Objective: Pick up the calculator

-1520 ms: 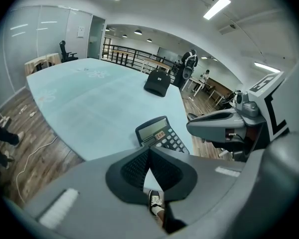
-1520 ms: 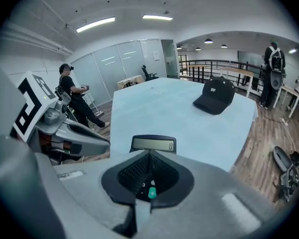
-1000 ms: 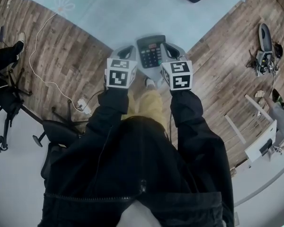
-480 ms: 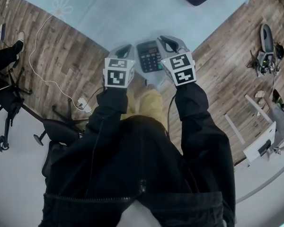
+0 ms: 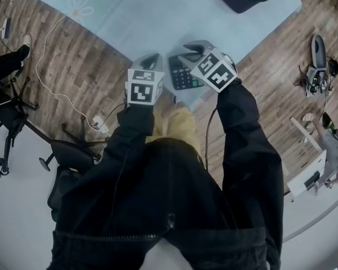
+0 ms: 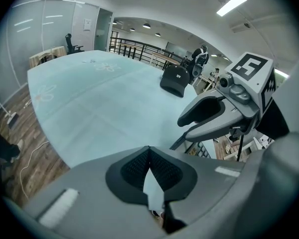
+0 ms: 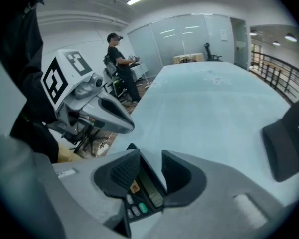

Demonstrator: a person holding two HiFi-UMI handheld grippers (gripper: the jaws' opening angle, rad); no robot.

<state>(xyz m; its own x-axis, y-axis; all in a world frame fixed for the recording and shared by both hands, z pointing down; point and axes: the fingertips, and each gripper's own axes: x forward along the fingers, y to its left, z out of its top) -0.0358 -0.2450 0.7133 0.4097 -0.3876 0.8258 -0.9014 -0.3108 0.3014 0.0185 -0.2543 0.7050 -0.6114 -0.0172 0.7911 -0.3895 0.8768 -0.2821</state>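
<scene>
Hovering my right gripper (image 5: 187, 52) over the calculator (image 5: 183, 75), I see its jaws have just been opening. They now stand spread, and in the right gripper view the calculator's display end (image 7: 144, 190) sits between the pads with a strip of bare table beside it, so nothing is pinched yet. My left gripper (image 5: 152, 58) waits just beside the calculator, its pads pressed together on nothing (image 6: 149, 156).

The calculator lies flat at the near corner of the pale blue table (image 5: 158, 16), close to both edges. That worries me: a jaw landing on the keys or catching the case could push it over the corner onto the floor. Closing near one end could also let it pivot and slip out as I lift. With both grippers this close, they could knock together.
</scene>
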